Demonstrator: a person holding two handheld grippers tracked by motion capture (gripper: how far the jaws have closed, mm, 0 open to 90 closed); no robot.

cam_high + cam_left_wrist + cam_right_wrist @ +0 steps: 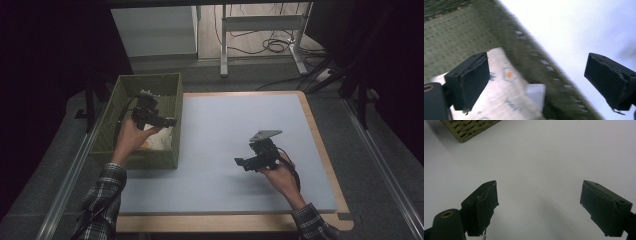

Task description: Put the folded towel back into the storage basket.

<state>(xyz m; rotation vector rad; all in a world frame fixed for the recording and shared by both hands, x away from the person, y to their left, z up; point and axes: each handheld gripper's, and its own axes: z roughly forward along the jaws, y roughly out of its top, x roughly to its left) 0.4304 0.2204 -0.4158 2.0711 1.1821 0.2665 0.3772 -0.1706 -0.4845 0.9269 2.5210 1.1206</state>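
Over basket [118, 100] at table's left edge, left gripper [170, 121] hovered, jaws wide apart, nothing between them. White printed pouch [506, 100] lay inside basket, against its near right wall, below jaws, untouched. Near table's [220, 115] front right area, right gripper [240, 162] hung above bare surface, jaws spread, empty, pointing toward basket corner [461, 130].

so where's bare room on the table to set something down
The grey mat is bare from the green basket across to its right edge, except under the right gripper. The basket is crowded: the white pouch and left gripper.
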